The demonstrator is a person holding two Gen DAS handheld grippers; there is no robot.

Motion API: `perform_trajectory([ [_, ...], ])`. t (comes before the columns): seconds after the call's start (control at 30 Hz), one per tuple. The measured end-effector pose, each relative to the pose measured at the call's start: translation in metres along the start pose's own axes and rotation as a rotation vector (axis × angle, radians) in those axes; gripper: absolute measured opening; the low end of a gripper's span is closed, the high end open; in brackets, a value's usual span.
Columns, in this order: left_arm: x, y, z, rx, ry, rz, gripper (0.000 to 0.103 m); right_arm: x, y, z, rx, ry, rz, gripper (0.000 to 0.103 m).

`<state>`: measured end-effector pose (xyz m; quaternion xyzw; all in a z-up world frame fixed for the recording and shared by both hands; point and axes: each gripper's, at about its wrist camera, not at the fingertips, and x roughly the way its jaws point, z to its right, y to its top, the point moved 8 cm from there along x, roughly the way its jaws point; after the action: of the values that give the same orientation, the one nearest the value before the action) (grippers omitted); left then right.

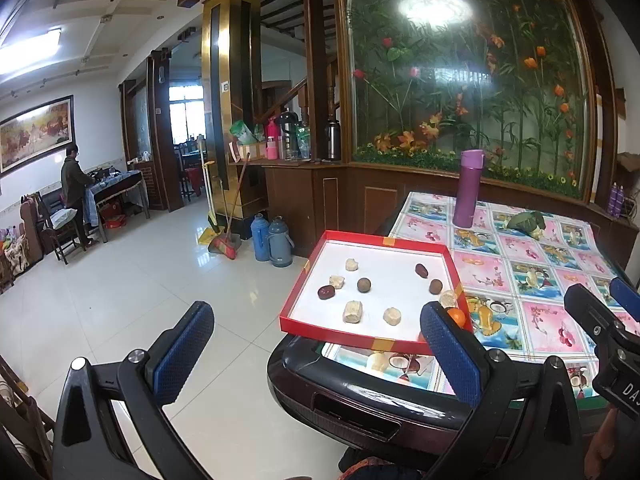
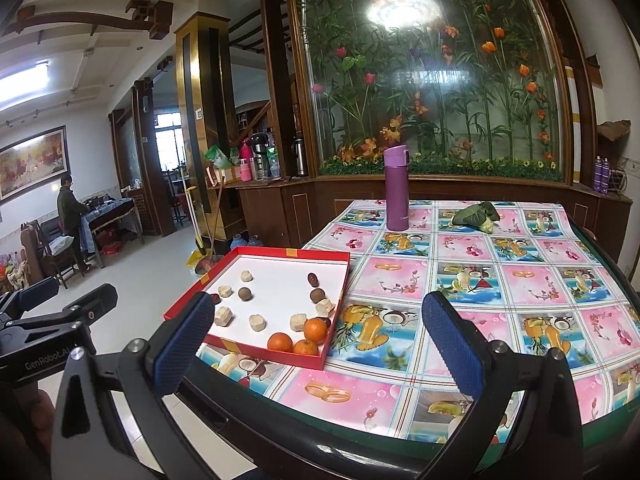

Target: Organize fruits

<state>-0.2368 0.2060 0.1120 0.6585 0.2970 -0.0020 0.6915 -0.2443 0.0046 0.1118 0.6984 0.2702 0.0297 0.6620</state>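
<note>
so far nothing is gripped: both the left claw (image 1: 318,356) and right claw (image 2: 318,344) hang wide apart near the red tray (image 2: 256,354) at the tabletop's (image 2: 500,280) near-left edge, where three oranges (image 2: 298,338) likely await sorting from scattered pieces.

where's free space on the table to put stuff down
Free: the tablecloth right of the red tray, in front of the purple flask and leaf bundle. Crowded: the tray's near right corner, around the oranges.
</note>
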Motion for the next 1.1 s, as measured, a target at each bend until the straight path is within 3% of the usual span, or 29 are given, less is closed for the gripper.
perform_trajectory([
  [0.67,0.002,-0.009,0.003,-0.015,-0.060,-0.059,0.103,0.004,-0.005,0.005,0.026,0.009,-0.015,0.103],
  [1.1,0.005,-0.008,-0.008,-0.054,-0.043,-0.069,0.103,0.005,-0.011,0.006,0.022,0.012,-0.026,0.103],
])
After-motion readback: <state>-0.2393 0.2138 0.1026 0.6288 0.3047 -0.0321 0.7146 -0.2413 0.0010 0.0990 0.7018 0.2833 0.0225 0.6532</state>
